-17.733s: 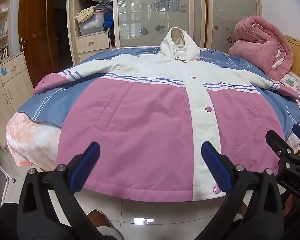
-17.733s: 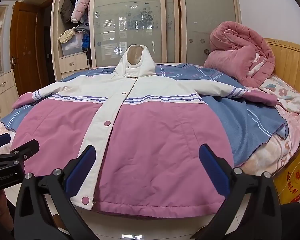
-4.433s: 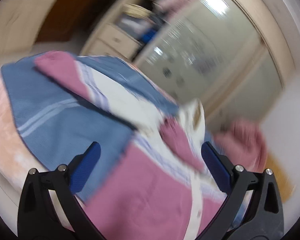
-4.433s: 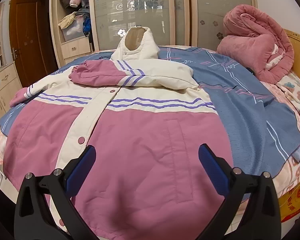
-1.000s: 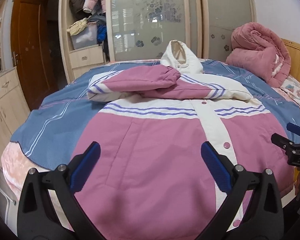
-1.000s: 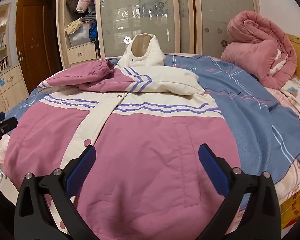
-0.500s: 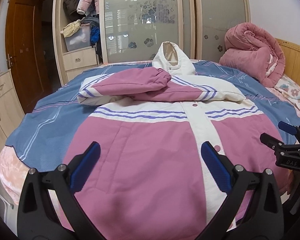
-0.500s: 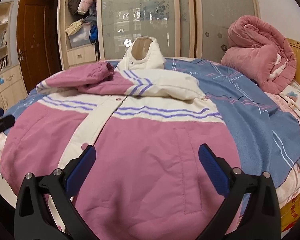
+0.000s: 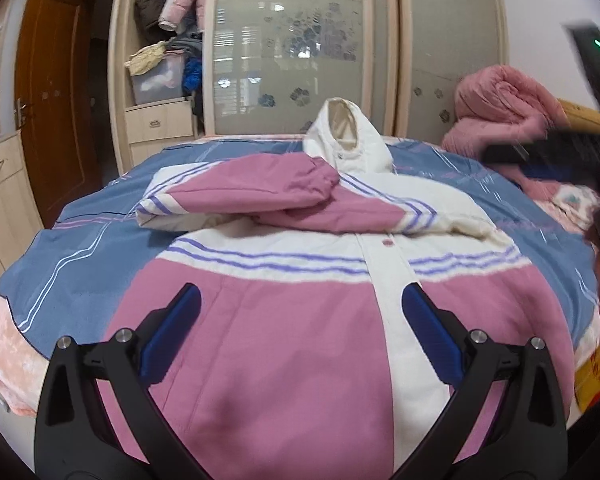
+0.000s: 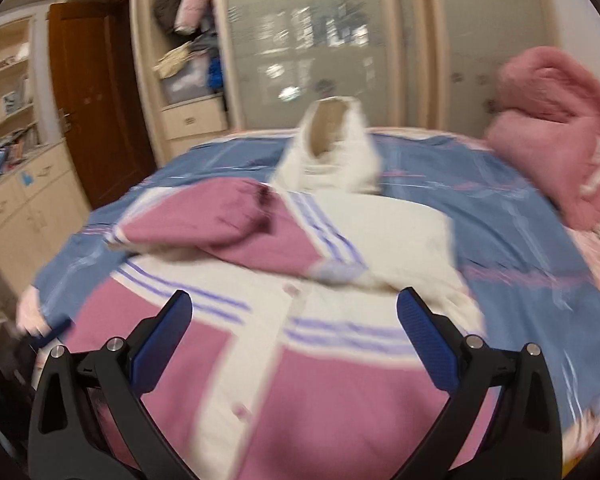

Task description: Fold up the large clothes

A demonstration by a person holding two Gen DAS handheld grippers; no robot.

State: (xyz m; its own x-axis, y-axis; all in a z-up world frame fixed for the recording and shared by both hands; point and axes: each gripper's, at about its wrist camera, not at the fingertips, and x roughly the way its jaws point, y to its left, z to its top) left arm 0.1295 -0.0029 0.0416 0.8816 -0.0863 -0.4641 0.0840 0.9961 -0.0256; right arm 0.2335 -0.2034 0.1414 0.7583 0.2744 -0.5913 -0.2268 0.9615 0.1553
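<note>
Hovering over pink-and-white jacket (image 9: 284, 344) with both sleeves crossed, left gripper (image 9: 300, 332) wide, right gripper (image 10: 294, 334) wide

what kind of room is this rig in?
Almost certainly a home bedroom. The pink-and-white jacket lies spread on a bed with a blue blanket, a rolled pink quilt sits by the wooden headboard, and a wardrobe with frosted sliding doors stands behind, clothes stuffed in its open section.

A pink-and-white jacket (image 9: 284, 344) with purple stripes lies on a blue, white-lined blanket (image 9: 84, 248).
</note>
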